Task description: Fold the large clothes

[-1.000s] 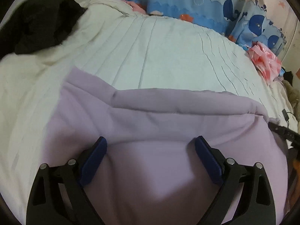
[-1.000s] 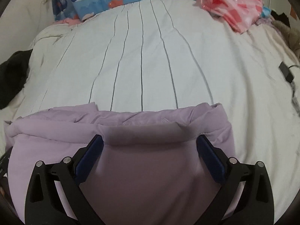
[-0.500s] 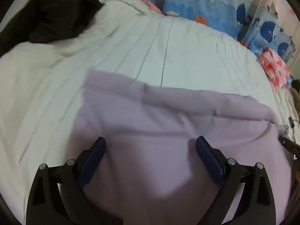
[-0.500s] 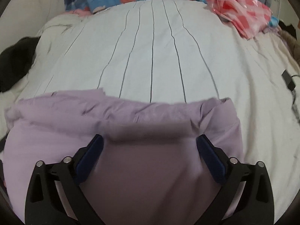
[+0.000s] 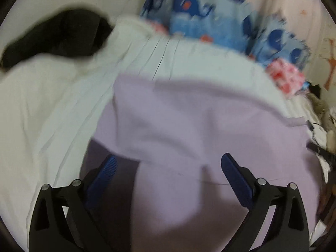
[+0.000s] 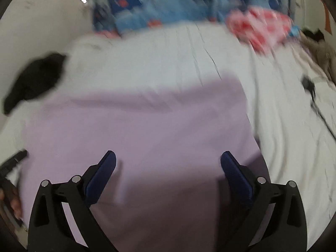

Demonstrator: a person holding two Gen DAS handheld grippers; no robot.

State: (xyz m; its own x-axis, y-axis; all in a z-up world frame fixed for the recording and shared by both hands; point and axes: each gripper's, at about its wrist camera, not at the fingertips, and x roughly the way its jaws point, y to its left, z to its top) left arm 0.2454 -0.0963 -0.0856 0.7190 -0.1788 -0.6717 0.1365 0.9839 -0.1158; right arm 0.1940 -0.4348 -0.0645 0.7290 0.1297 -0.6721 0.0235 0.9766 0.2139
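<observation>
— Lavender garment (image 5: pixel 189 126) first: where do you have it?

— It lies spread on the white bed sheet (image 5: pixel 52 105), right under both of your tools. On your left gripper (image 5: pixel 168 163) the jaws stand wide apart with nothing between them; a folded edge of the purple cloth runs across just ahead of the blue pads (image 5: pixel 106 172). On your right gripper (image 6: pixel 168 161) the jaws are equally apart, hanging over a flat stretch of the same cloth, gripping nothing.

— And further out?

— In your right view the cloth's right edge ends beside bare sheet, where a black cable (image 6: pixel 315 103) trails. A black garment (image 6: pixel 33 82) sits at the left side of the bed, beyond the purple cloth. At the head of the bed you have blue whale-print bedding (image 5: pixel 199 21), and a pink-and-red bundle (image 6: pixel 262 27) lies near it on the right. Both views are blurred, so finer folds cannot be told.

— Anything of you in view?

— Part of a hand (image 6: pixel 10 199) at the lower left of your right view, at the cloth's edge.
</observation>
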